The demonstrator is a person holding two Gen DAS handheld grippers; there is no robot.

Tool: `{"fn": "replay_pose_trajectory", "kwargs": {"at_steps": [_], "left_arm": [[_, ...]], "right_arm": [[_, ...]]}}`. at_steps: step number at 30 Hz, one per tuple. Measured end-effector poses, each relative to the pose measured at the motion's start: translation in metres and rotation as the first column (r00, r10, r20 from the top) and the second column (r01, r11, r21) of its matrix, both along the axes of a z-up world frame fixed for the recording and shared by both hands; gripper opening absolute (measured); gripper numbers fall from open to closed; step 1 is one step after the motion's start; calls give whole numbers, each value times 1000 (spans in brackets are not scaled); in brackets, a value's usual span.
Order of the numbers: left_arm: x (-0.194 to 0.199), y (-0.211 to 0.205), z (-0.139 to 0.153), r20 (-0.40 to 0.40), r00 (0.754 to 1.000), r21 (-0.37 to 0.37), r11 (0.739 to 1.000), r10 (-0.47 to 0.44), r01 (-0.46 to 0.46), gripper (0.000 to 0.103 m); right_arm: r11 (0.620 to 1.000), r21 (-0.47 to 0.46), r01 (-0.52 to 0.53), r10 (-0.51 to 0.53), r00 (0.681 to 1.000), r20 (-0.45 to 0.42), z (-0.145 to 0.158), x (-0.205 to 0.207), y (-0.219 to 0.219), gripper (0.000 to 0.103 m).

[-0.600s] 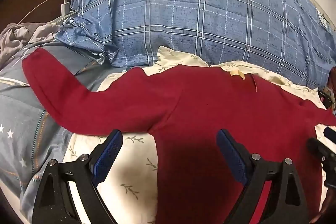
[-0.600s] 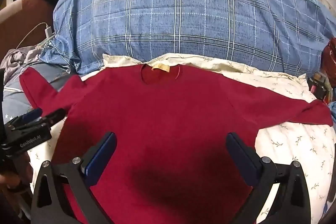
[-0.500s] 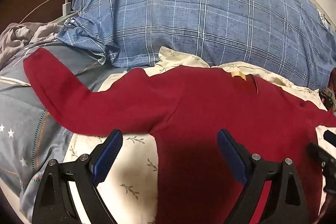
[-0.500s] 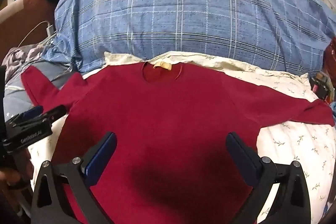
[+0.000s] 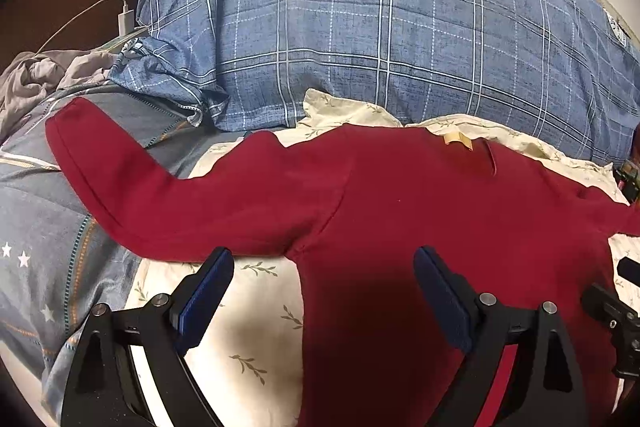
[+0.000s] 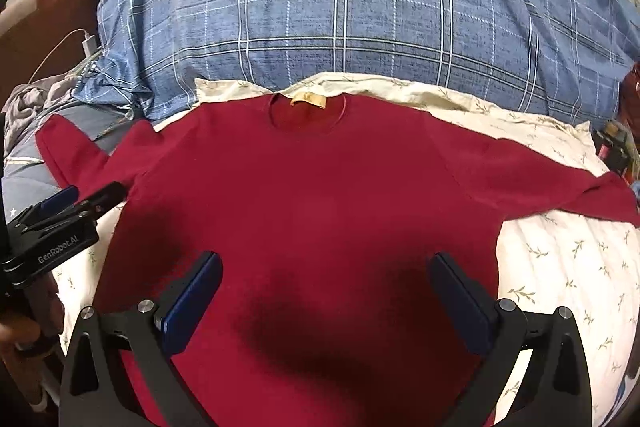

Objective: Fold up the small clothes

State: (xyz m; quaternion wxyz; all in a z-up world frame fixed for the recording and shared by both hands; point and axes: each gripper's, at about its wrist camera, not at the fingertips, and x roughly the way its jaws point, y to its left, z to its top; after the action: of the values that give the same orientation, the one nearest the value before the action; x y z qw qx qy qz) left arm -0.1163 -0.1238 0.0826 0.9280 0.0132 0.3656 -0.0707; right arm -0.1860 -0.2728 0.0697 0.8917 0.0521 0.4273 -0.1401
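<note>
- We hold our left gripper spread wide above the red sweater, gripping nothing.
- Our right gripper hangs spread too.
- The sweater lies flat on the floral sheet, sleeves out, collar toward the blue plaid pillow.

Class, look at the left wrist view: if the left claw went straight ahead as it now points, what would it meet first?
Most likely the red sweater, near its left armpit. The open left claw straddles the sweater's side edge. Farther on lies the blue plaid pillow; depth is unclear.
</note>
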Motion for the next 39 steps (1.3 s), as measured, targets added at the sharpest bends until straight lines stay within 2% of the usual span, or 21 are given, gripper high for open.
{"fn": "replay_pose_trajectory", "kwargs": {"at_steps": [3,10,16,22,28,39], "left_arm": [[1,0,-2,-2,1000,4,1000,-1,1,91],[1,-1,0,24,1000,13,1000,-5,4,91],[1,0,6,37,999,11,1000,-2,1,92],[2,1,4,41,999,13,1000,24,-24,92],[11,-10,-6,26,999,60,998,28,-30,91],[15,-9,-8,12,999,55,998,35,-36,91]], "right_arm": [[1000,-23,0,0,1000,5,-3,-2,6,103],[999,18,35,-36,999,22,-5,-8,1,102],[998,-45,51,-49,998,49,5,-15,6,102],[998,-48,48,-45,998,45,2,-7,7,103],[999,-37,40,-39,999,36,-6,5,4,103],[998,-27,61,-60,998,26,-15,20,3,103]]}}
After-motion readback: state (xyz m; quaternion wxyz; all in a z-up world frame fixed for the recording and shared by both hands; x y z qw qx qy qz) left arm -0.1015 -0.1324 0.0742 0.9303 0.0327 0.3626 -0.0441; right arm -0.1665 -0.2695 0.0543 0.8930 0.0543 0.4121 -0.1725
